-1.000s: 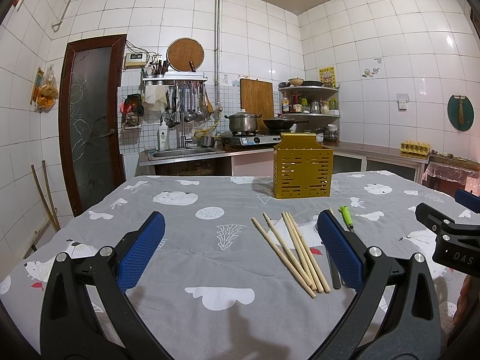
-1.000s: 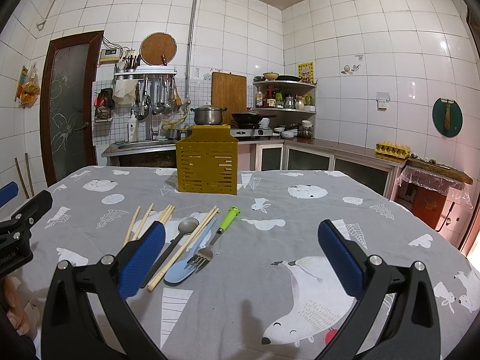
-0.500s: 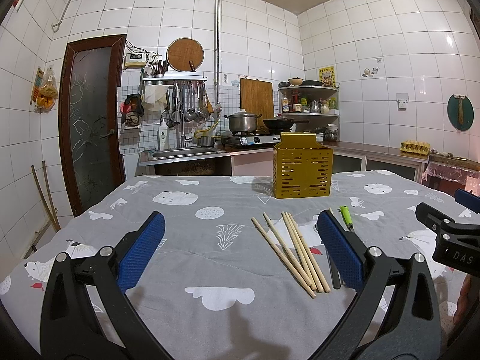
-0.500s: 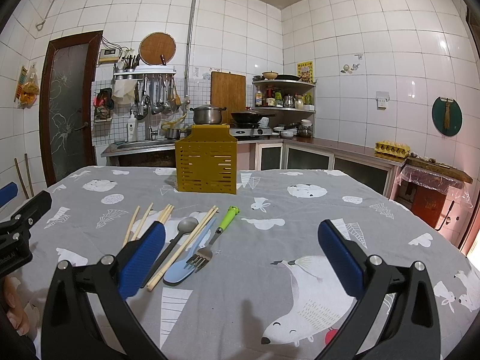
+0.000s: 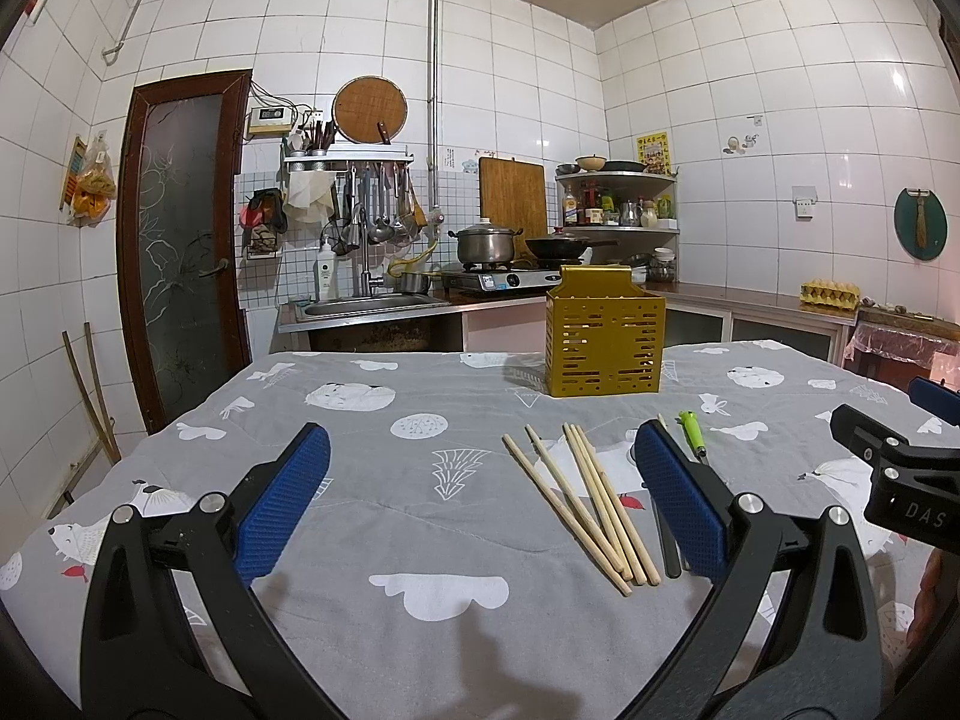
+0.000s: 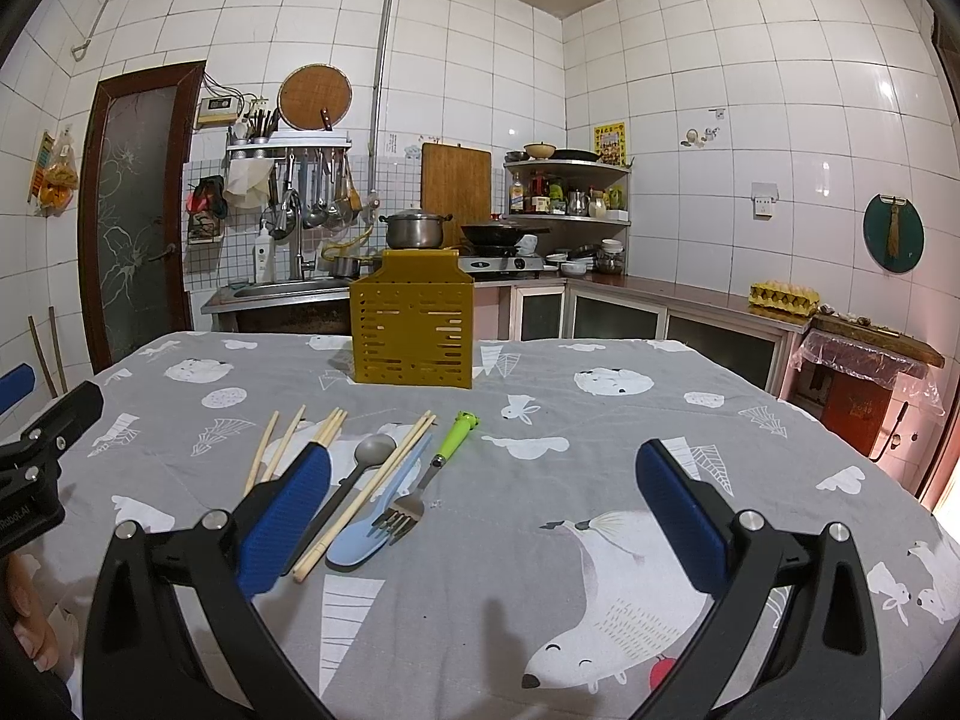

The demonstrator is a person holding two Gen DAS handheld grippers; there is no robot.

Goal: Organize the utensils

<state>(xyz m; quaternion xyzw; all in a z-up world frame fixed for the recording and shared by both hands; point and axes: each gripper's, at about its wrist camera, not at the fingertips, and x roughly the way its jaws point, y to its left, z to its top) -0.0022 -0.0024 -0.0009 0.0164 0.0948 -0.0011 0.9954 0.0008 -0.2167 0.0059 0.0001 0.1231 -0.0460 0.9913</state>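
A yellow slotted utensil holder (image 5: 605, 347) (image 6: 413, 329) stands upright at the far side of the table. Several wooden chopsticks (image 5: 585, 495) (image 6: 282, 447) lie loose on the grey cloth. Beside them rest a grey spoon (image 6: 366, 456), a blue spatula (image 6: 375, 519) and a green-handled fork (image 6: 441, 462) (image 5: 693, 429). My left gripper (image 5: 480, 492) hovers open just left of the chopsticks, holding nothing. My right gripper (image 6: 483, 504) is open too, with the utensils at its left finger (image 6: 282, 516).
The table wears a grey cloth with white animal prints (image 6: 606, 618). Behind it run a sink counter (image 5: 366, 306), a stove with a pot (image 5: 486, 243) and corner shelves (image 6: 567, 192). A brown door (image 5: 180, 240) stands at the left.
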